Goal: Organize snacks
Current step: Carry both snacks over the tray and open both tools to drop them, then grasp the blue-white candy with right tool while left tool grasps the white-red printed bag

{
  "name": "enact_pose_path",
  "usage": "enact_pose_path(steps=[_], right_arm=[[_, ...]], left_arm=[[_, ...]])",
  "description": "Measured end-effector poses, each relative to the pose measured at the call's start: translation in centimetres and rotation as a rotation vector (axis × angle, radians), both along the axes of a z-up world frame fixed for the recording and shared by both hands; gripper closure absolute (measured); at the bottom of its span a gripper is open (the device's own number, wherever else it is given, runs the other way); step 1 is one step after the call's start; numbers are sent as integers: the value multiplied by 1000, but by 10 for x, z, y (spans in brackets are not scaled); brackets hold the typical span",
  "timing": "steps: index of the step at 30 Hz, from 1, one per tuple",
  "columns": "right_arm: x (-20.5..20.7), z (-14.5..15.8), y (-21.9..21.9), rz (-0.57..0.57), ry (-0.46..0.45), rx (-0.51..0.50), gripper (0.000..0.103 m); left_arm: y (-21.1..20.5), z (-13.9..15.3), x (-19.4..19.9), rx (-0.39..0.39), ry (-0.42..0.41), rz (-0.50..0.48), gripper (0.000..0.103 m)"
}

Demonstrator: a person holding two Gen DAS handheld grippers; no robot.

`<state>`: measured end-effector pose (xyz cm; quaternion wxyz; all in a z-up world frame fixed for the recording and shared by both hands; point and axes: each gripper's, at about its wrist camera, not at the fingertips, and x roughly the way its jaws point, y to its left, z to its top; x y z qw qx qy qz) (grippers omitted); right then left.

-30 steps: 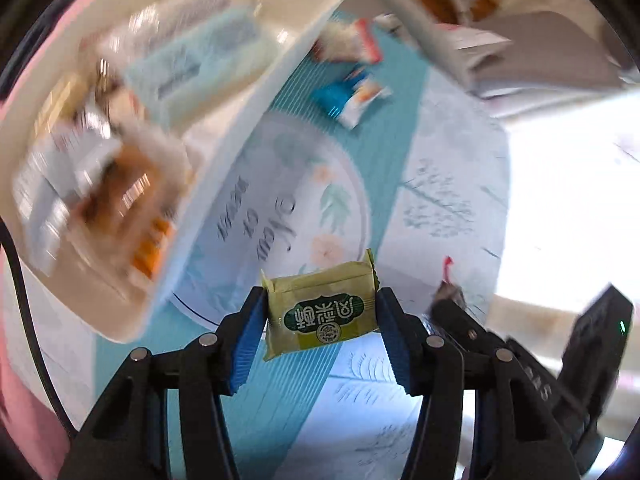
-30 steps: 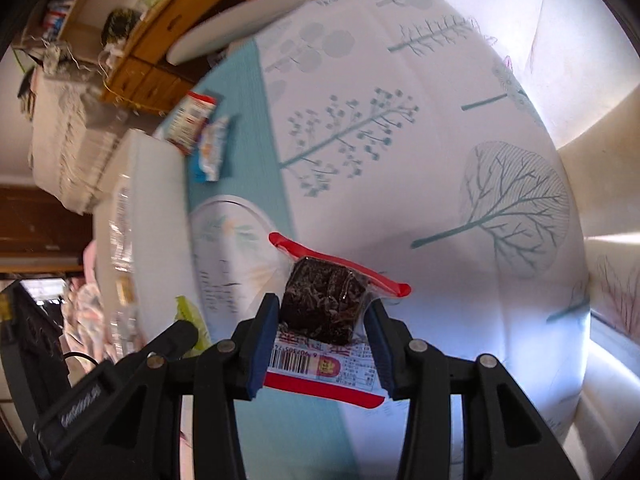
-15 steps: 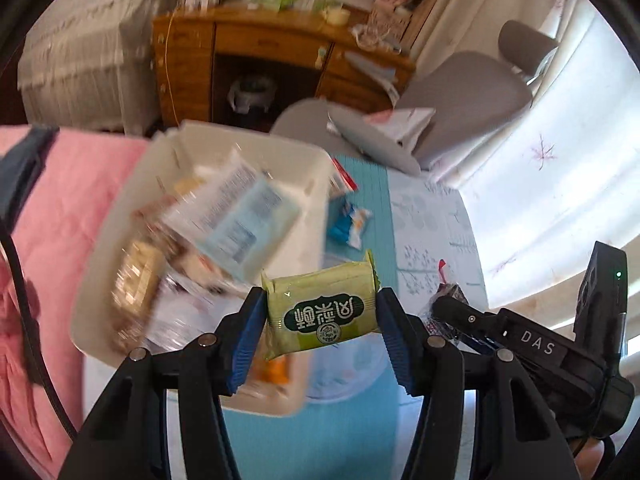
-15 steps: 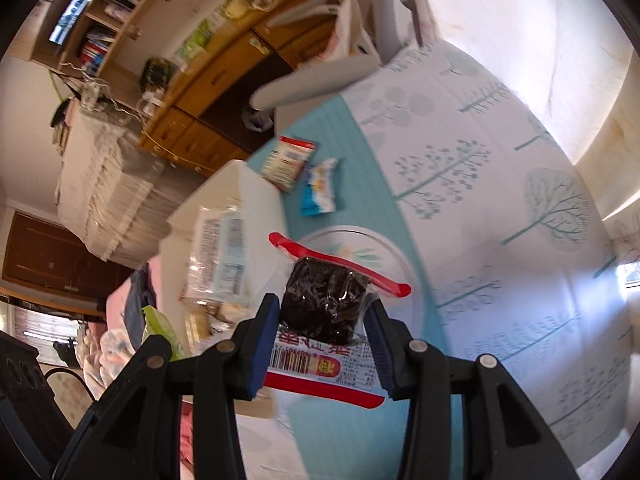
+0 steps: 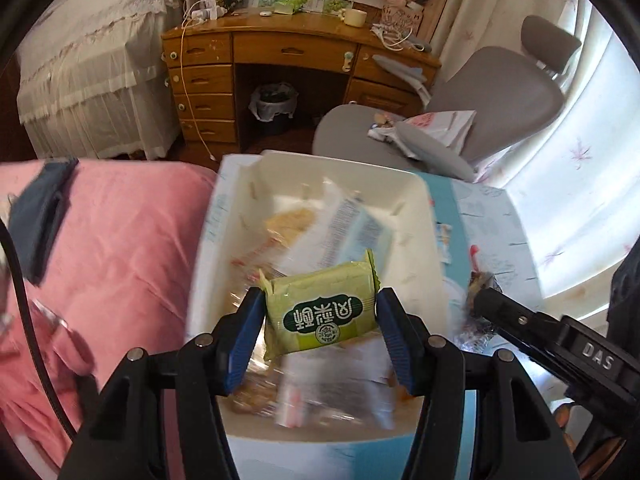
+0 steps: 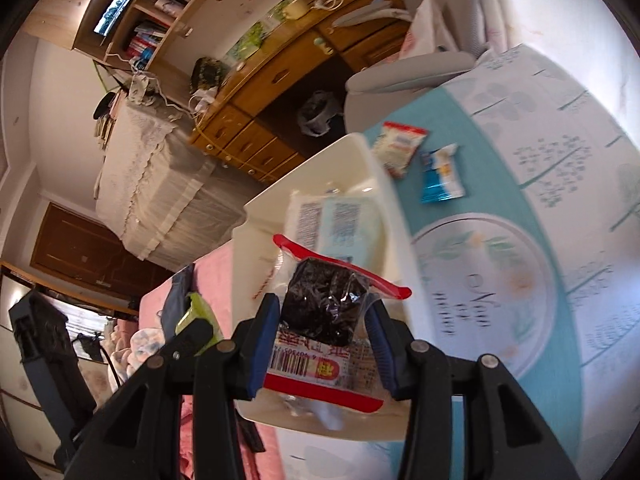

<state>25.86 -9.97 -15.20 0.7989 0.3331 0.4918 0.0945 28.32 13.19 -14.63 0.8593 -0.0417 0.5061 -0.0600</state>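
My left gripper [image 5: 320, 312] is shut on a green snack packet [image 5: 324, 312] and holds it above the white bin [image 5: 416, 216], which holds several snack packs. My right gripper [image 6: 324, 320] is shut on a clear red-edged packet with a dark snack [image 6: 324, 308] and holds it over the bin [image 6: 360, 160]. The right gripper also shows at the right of the left wrist view [image 5: 484, 300]. A red-and-white packet [image 6: 400, 146] and a blue-and-white packet [image 6: 442, 178] lie on the teal tablecloth [image 6: 500, 184] beyond the bin.
A pink blanket [image 5: 120, 240] lies left of the bin. A grey chair [image 5: 480, 104] and a wooden desk [image 5: 288, 60] stand beyond the table. A round printed mat [image 6: 480, 280] lies on the tablecloth right of the bin.
Both grippers have swung left from the tablecloth to above the white bin, each still holding its packet.
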Motion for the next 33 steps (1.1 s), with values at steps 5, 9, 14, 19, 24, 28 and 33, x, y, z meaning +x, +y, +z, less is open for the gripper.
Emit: enact_pose_path(steps=[5,9,14,19,24,28,33], right_arm=[[18,-11,20,74,4,15,44],[27,-11,11,72,-2,-43,40],[40,-17,-16,52,-16,-139,38],[54,-30,-47,14,-53,-262,38],[70,-55,-67,32,-100,-351,39],[83,-76,-74,39,-128,-380,39],[89,-89,-69,56,-211,-446,39]], left_arm=[[22,-5,37,-81,120,-31,29],[7,2,62,5,108,-92,23],[-36,14,96,74,96,-193,22],[-86,9,131,101,128,-295,22],[-129,-5,164,122,172,-350,22],[-155,-24,185,119,238,-368,22],[-187,-46,212,153,306,-416,22]])
